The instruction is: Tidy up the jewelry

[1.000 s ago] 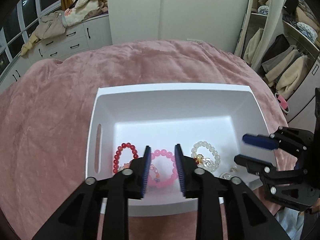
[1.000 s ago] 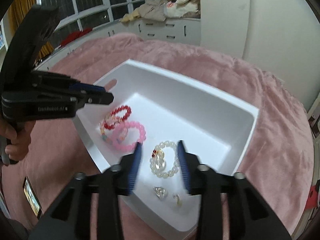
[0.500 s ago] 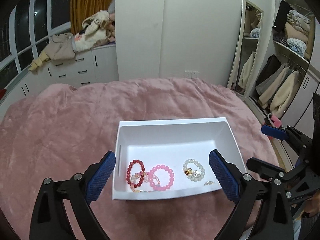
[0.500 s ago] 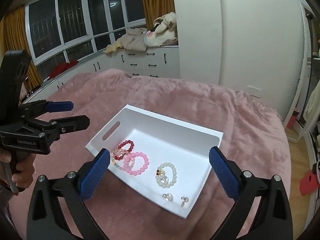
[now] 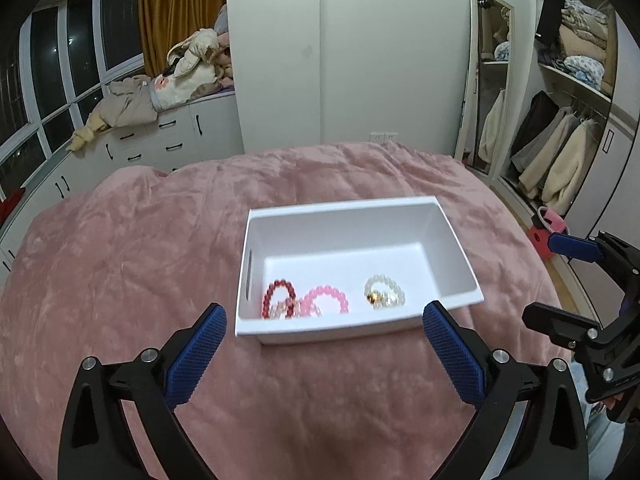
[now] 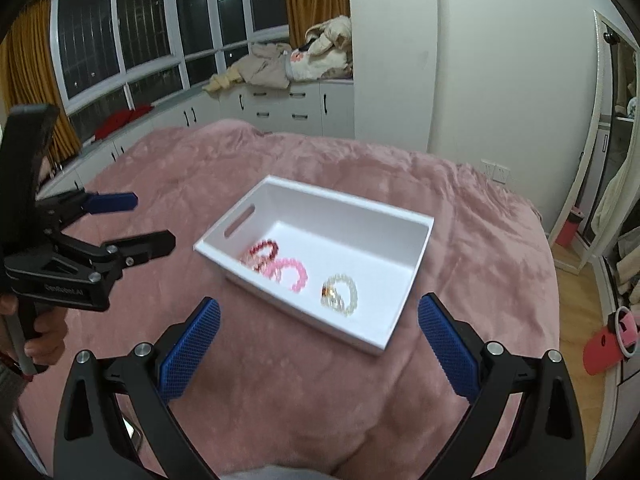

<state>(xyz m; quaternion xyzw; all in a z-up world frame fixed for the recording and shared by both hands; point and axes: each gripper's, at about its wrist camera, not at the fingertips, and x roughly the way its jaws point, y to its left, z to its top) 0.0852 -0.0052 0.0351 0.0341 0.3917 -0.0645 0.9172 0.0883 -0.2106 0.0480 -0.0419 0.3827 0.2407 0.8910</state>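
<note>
A white box (image 5: 344,205) (image 6: 352,200) sits on the pink blanket. Inside, along its near wall, lie a dark red bead bracelet (image 5: 280,282) (image 6: 267,245), a pink bead bracelet (image 5: 325,289) (image 6: 302,271) and a white pearl bracelet (image 5: 394,287) (image 6: 354,292) with a gold charm. My left gripper (image 5: 324,312) (image 6: 154,219) hangs above and short of the box, its jaws opening wide with nothing between them. My right gripper (image 6: 319,302) (image 5: 540,279) stands open and empty, also drawn back from the box. The box's near wall hides part of the red and pink bracelets.
The pink blanket (image 5: 140,264) covers the whole bed. White drawers (image 6: 288,108) piled with clothes run under the windows. A mirror (image 5: 486,72) and an open wardrobe (image 5: 560,132) stand to the right. Pink slippers (image 6: 604,344) lie on the floor.
Both grippers have opened from nearly closed to wide, and have risen and pulled back from over the box. The bracelets stay in the box.
</note>
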